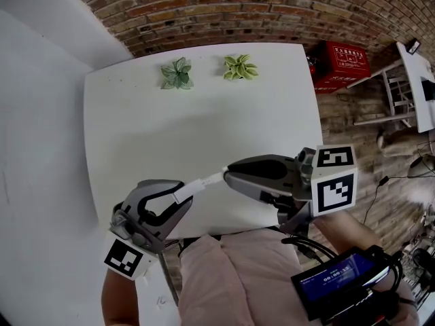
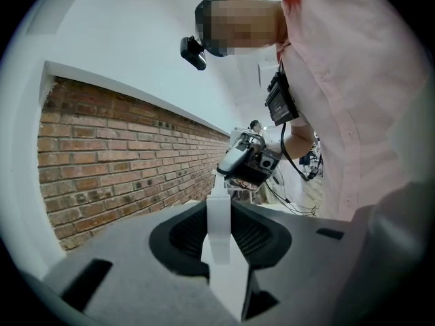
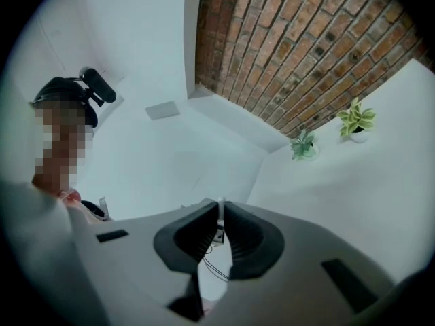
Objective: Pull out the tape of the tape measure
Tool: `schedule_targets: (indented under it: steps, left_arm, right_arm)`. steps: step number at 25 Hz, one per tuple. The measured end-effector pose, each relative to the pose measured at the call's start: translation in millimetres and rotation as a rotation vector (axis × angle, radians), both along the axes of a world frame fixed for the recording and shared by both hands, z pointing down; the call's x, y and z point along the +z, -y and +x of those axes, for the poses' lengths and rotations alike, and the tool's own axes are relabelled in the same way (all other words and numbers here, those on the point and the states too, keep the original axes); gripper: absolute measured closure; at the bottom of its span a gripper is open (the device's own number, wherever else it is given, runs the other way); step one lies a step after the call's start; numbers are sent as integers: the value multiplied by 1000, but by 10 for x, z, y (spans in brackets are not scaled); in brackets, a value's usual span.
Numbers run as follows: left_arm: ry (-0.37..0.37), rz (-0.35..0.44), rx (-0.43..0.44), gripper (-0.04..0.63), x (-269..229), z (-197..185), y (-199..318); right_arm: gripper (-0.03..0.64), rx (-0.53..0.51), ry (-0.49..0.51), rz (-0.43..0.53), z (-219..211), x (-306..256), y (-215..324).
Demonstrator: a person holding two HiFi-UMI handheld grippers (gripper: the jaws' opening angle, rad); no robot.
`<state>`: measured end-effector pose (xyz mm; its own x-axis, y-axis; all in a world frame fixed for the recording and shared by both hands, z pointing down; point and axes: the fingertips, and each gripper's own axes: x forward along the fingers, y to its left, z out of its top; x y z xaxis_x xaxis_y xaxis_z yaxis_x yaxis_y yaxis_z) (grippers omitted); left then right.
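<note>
Clamps the white tape measure case (image 2: 221,250) in the left tool (image 1: 177,195), pinches the tape (image 1: 206,181) by its end in the right tool (image 1: 229,176), above the tabletop (image 1: 136,114). Probably handles light, thin, springy, slippery: wants a flat pinch at the tip.
</note>
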<state>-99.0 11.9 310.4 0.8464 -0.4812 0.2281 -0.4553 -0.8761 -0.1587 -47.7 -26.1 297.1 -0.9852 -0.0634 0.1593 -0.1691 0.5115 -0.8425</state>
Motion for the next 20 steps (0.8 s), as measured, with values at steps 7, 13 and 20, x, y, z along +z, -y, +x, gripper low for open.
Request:
schedule_targets:
  steps: [7,13,20]
  left_arm:
    - [7,-1,-1,494,-10,-34,-40]
    - [3,-5,0,494,6,-35,-57]
    - [-3,-23,-10,494,25,-79,-70]
  right_arm:
    - [581,14,-6,10,71,-31,-4]
    - [581,13,-9,15,84,-27,-15]
    - [581,21,-11,25,144,-60,4]
